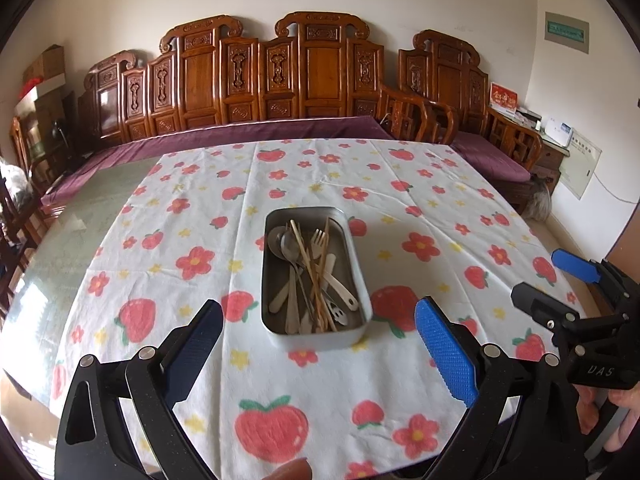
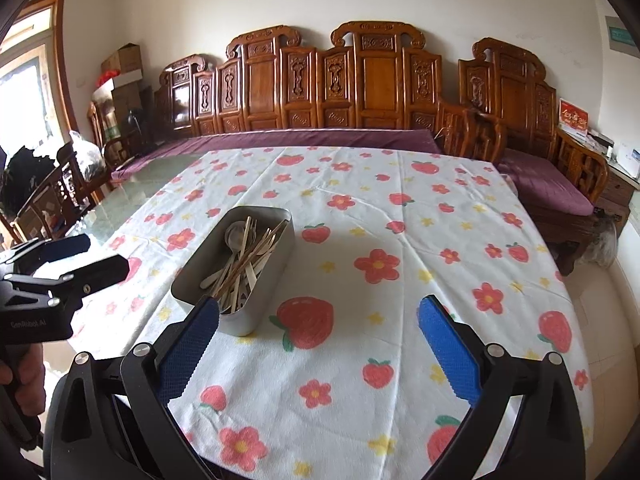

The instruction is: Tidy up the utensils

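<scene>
A metal tin [image 1: 272, 336] stands mid-table, filled with spoons [image 1: 289, 246], a fork [image 1: 318, 240], chopsticks [image 1: 308, 264] and pale-handled utensils. In the right wrist view the same tin [image 2: 188, 284] sits left of centre. My left gripper [image 1: 318, 336] hangs over the near part of the table, open, its blue pads wide on either side of the tin's near end and apart from it. My right gripper [image 2: 319, 338] is open too, over bare cloth to the right of the tin. Each gripper shows at the other view's edge, the right gripper [image 1: 556, 280] and the left gripper [image 2: 104, 256].
A white tablecloth [image 1: 420, 208] with strawberries and flowers covers the table; bare glass tabletop [image 1: 72, 224] lies to the left. A carved wooden bench [image 1: 304, 76] with purple cushion runs behind. Chairs [image 2: 52, 200] stand at the left. A hand [image 2: 24, 376] holds the left gripper's handle.
</scene>
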Motion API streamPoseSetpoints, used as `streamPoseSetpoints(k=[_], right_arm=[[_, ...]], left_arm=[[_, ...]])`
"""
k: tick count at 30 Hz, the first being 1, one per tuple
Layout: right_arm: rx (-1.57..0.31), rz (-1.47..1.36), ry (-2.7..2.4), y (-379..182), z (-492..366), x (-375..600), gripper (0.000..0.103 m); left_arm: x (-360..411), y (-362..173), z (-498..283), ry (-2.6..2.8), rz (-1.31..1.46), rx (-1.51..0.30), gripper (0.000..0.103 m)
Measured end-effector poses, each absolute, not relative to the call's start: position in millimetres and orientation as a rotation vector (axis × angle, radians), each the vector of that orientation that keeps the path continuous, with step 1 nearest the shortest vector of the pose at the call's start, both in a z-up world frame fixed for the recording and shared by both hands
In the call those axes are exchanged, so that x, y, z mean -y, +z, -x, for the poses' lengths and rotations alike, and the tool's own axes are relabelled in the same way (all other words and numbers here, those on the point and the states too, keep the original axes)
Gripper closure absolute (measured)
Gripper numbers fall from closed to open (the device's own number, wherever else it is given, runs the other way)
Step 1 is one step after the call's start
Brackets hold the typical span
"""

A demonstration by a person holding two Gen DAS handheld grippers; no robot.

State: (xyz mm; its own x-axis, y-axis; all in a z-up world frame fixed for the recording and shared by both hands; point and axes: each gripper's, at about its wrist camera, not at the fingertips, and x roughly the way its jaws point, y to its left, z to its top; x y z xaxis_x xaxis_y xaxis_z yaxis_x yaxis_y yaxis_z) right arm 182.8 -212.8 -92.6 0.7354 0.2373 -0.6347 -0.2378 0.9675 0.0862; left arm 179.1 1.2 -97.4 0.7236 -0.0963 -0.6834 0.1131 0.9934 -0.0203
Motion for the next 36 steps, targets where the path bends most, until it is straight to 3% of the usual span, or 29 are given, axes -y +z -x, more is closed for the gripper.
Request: streamPoseSetpoints(k=[13,36], right_arm=[[-0.669,-0.015,0.211,-74,-139,232,0.003],[-0.453,-0.017,0.203,28,-86,232,0.002]], left_arm=[[9,-75,-133,-0.136,-0.019,-0.712,0.010],[17,24,-79,-0.128,-0.036,-0.515,0.010]])
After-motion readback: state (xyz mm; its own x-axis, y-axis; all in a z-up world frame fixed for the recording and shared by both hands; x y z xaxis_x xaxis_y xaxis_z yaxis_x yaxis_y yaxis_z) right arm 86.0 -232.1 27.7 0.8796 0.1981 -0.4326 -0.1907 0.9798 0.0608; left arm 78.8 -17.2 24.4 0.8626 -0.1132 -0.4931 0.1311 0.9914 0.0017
